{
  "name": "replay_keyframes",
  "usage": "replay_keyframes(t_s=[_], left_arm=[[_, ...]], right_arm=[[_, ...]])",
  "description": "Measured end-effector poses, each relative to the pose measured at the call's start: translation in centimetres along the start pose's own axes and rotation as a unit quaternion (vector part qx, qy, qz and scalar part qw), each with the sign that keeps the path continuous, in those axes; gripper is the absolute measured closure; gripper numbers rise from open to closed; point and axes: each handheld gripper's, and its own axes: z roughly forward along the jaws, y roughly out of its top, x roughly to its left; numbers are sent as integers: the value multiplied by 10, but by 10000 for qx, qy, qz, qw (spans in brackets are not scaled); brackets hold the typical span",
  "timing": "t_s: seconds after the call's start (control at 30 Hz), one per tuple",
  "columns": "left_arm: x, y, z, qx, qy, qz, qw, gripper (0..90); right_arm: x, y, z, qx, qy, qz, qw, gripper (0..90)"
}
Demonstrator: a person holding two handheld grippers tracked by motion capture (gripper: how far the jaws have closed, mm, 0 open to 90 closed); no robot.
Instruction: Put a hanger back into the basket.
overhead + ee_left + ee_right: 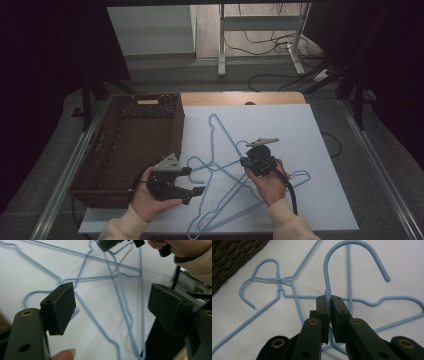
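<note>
Wire hangers, thin and pale blue, lie tangled on the white bench just beside the brown woven basket, on the side away from its open mouth. One of them, the held hanger, is caught at its neck by the right gripper: in the right gripper view the fingers are pressed together on the twisted stem directly below the hook, and the curved hook rises free above them. The left gripper hovers nearer the basket, its fingers wide apart with nothing between them, and in its own view they frame the crossed wires lying flat on the bench.

Such wire looks very light and springy rather than stiff, so I judge it will flex and swing when lifted from one point. The coating looks smooth, so a pinch on a straight run could slip or let the wire rotate; the twisted neck gives the better purchase, and that is where the right grip sits. The main trouble is likely snagging: the hooks and shoulders overlap, so raising one may drag its neighbours along. The left gripper's best hold would probably be a shoulder bend or the long bottom bar of a neighbouring hanger, to pin it down while the held one is worked loose toward the basket.
</note>
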Motion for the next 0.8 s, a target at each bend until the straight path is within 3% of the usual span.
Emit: replay_keyframes(t_s=[0.17, 0.47, 0.6, 0.8], left_arm=[[-8, 7, 26, 237, -272, 0, 9993, 232], [-16, 17, 66, 538, -498, -187, 9971, 276], [-14, 20, 82, 634, -572, -377, 9956, 314], [-7, 22, 102, 860, -619, -480, 9932, 373]], right_arm=[[0, 0, -3, -37, 3, 43, 10000, 858], [2, -2, -4, -72, 10, 29, 10000, 858], [3, -2, -8, -106, 19, 45, 9999, 858], [4, -3, -11, -147, 44, 59, 9999, 858]])
